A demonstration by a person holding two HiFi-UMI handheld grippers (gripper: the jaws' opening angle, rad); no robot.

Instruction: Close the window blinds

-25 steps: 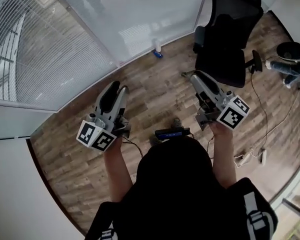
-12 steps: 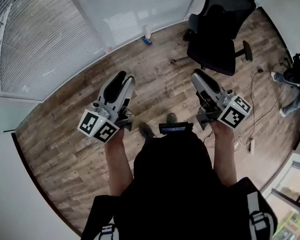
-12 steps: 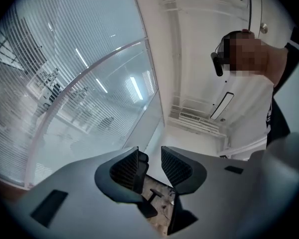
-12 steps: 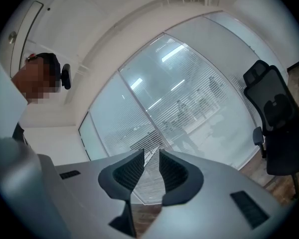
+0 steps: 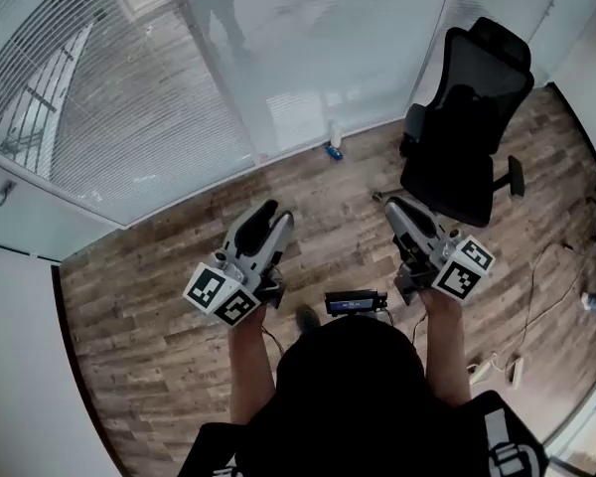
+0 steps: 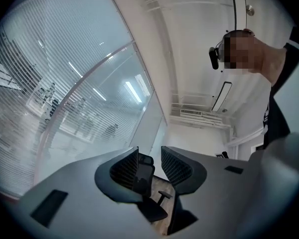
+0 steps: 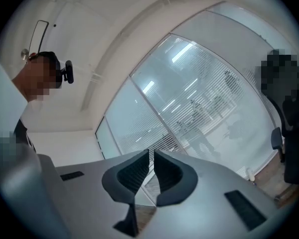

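Observation:
Slatted window blinds [image 5: 109, 97] hang behind the glass wall ahead and to the left; they also show in the left gripper view [image 6: 50, 83] and the right gripper view [image 7: 209, 93]. I hold my left gripper [image 5: 273, 212] in front of my body, pointing toward the glass. It is open, and its jaws [image 6: 149, 158] have nothing between them. My right gripper [image 5: 392, 205] is level with it and points the same way. Its jaws [image 7: 151, 156] are shut with only a thin slit, holding nothing. Neither gripper touches the blinds.
A black office chair [image 5: 467, 137] stands on the wood floor just ahead of my right gripper. A small white bottle [image 5: 335, 132] and a blue object [image 5: 333, 150] lie at the foot of the glass. A power strip [image 5: 512, 366] and cables lie at the right. Another person [image 7: 289, 133] stands at the right.
The view has swung, so the glass wall and chair now sit lower and farther right. Both grippers stay in front of my body, with their jaws unchanged.

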